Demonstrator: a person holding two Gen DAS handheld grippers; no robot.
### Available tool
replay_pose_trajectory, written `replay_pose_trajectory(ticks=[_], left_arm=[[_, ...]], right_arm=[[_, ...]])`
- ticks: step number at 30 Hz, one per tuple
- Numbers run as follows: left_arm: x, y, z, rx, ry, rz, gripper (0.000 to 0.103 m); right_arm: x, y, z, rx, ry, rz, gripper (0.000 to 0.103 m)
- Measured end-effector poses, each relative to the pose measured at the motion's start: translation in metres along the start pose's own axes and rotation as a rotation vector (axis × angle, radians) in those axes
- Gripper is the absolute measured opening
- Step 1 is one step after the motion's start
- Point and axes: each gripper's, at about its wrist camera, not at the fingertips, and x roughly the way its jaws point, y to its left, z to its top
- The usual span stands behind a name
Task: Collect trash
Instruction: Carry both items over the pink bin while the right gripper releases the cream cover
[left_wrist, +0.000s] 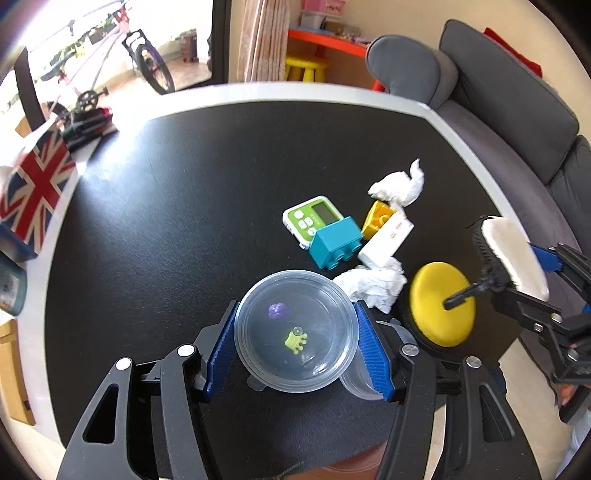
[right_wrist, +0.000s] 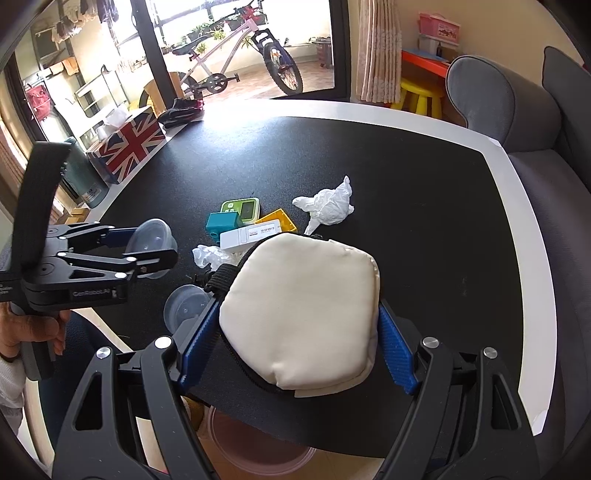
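The left gripper (left_wrist: 295, 343) clamps a clear plastic cup (left_wrist: 295, 332) just above the black table (left_wrist: 184, 184). The right gripper (right_wrist: 299, 328) grips a cream zip pouch (right_wrist: 299, 314). Two crumpled tissues (left_wrist: 373, 288) (left_wrist: 400, 186) lie beside the toy bricks (left_wrist: 334, 240).

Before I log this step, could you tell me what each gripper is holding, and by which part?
The left gripper clamps a clear round plastic container across its sides; the right gripper clamps a cream, black-edged zip pouch across its sides.
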Motion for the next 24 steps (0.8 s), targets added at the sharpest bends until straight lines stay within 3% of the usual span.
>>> replay_pose_trajectory(ticks=[12, 24], left_arm=[[-0.069, -0.029, -0.035, 0.070, -0.151, -0.060, 0.059], [-0.071, -0.046, -0.085, 0.080, -0.129, -0.115, 0.059]], right_arm=[[-0.040, 0.021, -0.026, -0.049, -0.055, 0.013, 0.078], [-0.067, 0.042, -0.085, -0.060, -0.053, 0.047, 0.077]])
